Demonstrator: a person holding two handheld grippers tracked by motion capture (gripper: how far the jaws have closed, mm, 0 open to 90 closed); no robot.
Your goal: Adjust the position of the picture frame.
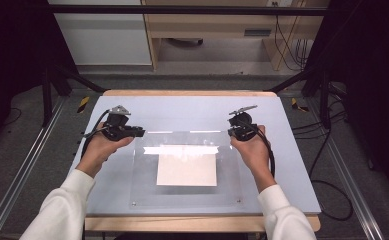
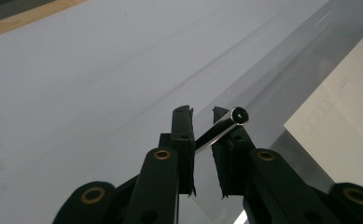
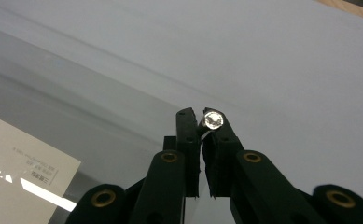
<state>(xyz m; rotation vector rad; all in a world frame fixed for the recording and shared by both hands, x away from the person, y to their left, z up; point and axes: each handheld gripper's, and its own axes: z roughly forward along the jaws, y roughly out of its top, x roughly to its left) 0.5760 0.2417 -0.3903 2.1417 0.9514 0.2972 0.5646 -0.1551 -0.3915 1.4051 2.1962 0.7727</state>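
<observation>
In the left gripper view, my left gripper [image 2: 202,114] has its two black jaws drawn close together and clamped on a slim, dark, shiny pen barrel [image 2: 221,129]. The barrel slants up between the jaws and ends in a round, open tip just above and to the right of the right-hand jaw. Behind it lies the pale blue-grey table [image 2: 76,84], with a clear plastic sheet [image 2: 272,88] crossing the right side of the view and a corner of a cream card [image 2: 347,126] on that sheet.

In the right gripper view, my right gripper [image 3: 200,116] has its jaws nearly touching, pinched on a small silvery, faceted pen piece [image 3: 213,119]. Its bright round end faces the camera and sits at the top of the jaws. I cannot tell from this view how long the piece is. The card shows at the lower left, printed with small text that is too small to read.

In the high view, I see each gripper held in one hand [image 1: 102,147], forearms in white sleeves [image 1: 64,210] coming up from the bottom edge. The left gripper hovers over the table just beyond the far left corner of the clear sheet, and the right gripper is near the sheet's far right corner. The two are well apart. The card lies flat near the middle of the sheet, between my hands and closer to me than either gripper.
</observation>
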